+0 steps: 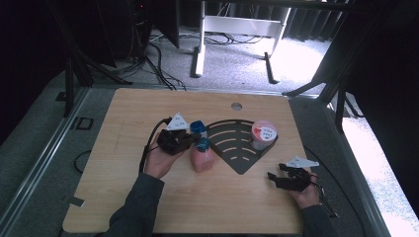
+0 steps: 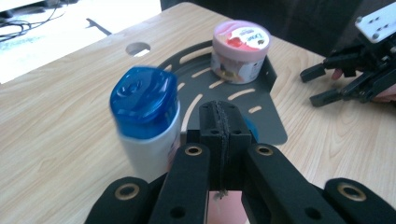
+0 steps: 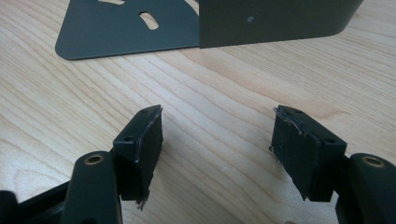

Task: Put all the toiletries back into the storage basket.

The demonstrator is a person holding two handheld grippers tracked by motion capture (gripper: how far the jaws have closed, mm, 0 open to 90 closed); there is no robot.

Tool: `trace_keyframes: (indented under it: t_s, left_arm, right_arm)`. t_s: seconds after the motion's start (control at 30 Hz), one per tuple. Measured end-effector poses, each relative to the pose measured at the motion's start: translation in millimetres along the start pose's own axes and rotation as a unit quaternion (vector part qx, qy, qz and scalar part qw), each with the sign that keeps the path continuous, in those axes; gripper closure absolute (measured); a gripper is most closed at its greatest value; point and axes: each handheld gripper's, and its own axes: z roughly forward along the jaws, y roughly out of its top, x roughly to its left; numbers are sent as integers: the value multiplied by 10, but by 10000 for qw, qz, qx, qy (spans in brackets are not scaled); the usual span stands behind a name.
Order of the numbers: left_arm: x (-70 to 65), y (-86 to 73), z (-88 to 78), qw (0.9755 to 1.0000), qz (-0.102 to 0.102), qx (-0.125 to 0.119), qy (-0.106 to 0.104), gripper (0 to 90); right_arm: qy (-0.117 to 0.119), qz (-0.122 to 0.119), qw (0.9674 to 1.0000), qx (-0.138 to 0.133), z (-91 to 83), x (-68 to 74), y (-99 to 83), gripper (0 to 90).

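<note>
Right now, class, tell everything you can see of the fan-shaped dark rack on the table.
The rack is a flat, dark grey, seemingly metal plate shaped like a fan, cut with curved slots, with a low upright wall along its curved edge. It lies flat on the wooden table. A pink-lidded tub stands on it against the wall.

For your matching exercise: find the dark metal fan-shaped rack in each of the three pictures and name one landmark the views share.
High view: the dark rack lies right of table centre, its point toward the person.
Left gripper view: the rack sits at middle, beyond the shut jaws, a pink-lidded tub on it.
Right gripper view: the rack runs along the top edge.
Shared landmark: the wooden table.
</note>
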Motion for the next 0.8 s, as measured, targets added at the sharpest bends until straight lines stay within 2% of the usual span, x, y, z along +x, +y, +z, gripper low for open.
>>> trace_keyframes:
  t_s: [0.2,0.5,0.67,0.8]
  left_arm:
    - [8,-107,-65,10000,-37,82,22,896]
    - [-80,-136,-82,9998,65,179,-43,896]
    - [-200,-139,-53,9993,181,194,-275,895]
    - [-310,-118,-17,9981,223,152,-551,895]
  right_arm:
    - [5,2,10000,-2,0,0,0,333]
    - [16,-11,10000,-1,1,-1,0,327]
    - [18,-1,10000,4,1,0,0,327]
    - [17,-5,10000,2,1,0,0,327]
